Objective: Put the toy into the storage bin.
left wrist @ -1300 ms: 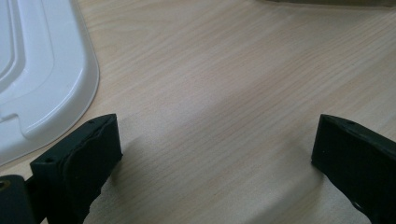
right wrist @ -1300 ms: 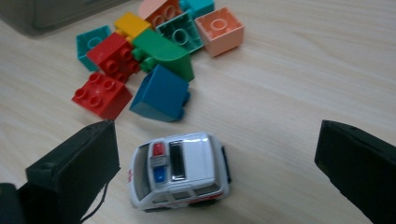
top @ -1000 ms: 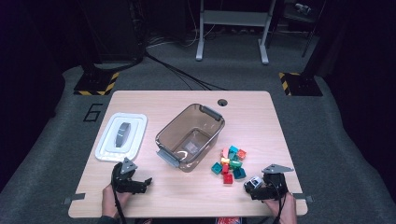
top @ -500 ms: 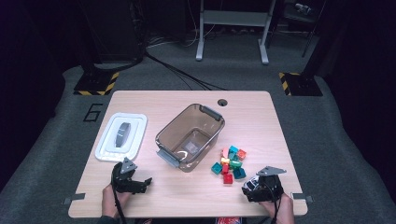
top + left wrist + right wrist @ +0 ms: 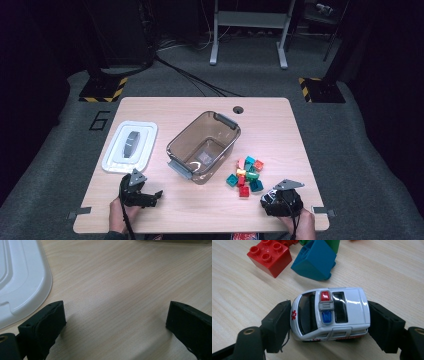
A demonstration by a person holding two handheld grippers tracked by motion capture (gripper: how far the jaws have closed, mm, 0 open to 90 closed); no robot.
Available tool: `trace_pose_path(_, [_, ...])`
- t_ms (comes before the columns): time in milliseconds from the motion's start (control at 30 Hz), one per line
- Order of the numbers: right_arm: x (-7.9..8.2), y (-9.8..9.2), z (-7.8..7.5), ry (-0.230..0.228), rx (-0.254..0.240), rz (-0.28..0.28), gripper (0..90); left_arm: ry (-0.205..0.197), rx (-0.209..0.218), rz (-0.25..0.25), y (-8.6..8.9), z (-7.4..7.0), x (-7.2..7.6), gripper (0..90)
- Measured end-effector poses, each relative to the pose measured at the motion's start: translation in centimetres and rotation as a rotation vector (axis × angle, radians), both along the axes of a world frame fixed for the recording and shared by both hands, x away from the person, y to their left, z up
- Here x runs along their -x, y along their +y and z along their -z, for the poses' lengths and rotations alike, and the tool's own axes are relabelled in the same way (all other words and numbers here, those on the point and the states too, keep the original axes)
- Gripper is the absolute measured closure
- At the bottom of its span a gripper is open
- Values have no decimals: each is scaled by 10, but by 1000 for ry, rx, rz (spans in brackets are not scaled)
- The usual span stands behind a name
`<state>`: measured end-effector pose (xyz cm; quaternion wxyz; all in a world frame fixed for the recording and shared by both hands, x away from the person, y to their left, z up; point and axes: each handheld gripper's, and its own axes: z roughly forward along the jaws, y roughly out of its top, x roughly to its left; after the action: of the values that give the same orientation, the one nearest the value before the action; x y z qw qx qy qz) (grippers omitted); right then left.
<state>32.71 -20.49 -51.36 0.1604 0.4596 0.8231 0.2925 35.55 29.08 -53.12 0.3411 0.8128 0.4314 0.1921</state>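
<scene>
Right now the right gripper point(image 5: 329, 315) has just been closing its jaws on a white toy ambulance point(image 5: 330, 313), one pad against each end of it on the table point(image 5: 242, 300). Just beyond the jaws lie a teal block point(image 5: 314, 261) and a red block point(image 5: 270, 256). Farther off, the left gripper point(image 5: 115, 322) rests with jaws wide apart over bare wood, a white lid point(image 5: 21, 277) beside one jaw.

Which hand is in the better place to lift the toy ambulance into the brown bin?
Right: its fingers have just been closing and flank the toy ambulance. The left gripper frames bare table.
</scene>
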Motion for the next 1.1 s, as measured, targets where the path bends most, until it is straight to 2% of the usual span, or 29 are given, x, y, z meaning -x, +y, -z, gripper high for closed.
trace_pose_path(267, [1, -1, 0, -14, 6, 1, 249, 0, -1, 0, 0, 0, 0, 23])
trace_pose_path(333, [2, -1, 0, 1, -7, 11, 250, 0, 0, 0, 0, 0, 0, 23])
trace_pose_path(500, [1, -4, -3, -14, -21, 4, 251, 0, -1, 0, 0, 0, 0, 23])
trace_pose_path(700, [-1, -5, -12, -37, -38, 26, 252, 0, -1, 0, 0, 0, 0, 24])
trace_pose_path(733, [-1, -5, -14, -27, -42, 24, 251, 0, -1, 0, 0, 0, 0, 23])
trace_pose_path(800, [-3, -6, -16, -42, -37, 7, 251, 0, -1, 0, 0, 0, 0, 24])
trace_pose_path(833, [-3, -5, -17, -45, -43, 24, 251, 0, -1, 0, 0, 0, 0, 23])
trace_pose_path(867, [-3, -7, -19, -52, -26, 1, 251, 0, -1, 0, 0, 0, 0, 23])
trace_pose_path(900, [-3, -5, -20, -47, -49, 27, 251, 0, 0, 0, 0, 0, 0, 23])
trace_pose_path(967, [-4, -6, -23, -54, -40, 5, 252, 0, -1, 0, 0, 0, 0, 23])
trace_pose_path(1000, [-5, -6, -24, -53, -52, 12, 252, 0, -1, 0, 0, 0, 0, 23])
trace_pose_path(1100, [-7, -6, -29, -62, -42, 4, 252, 0, -1, 0, 0, 0, 0, 23])
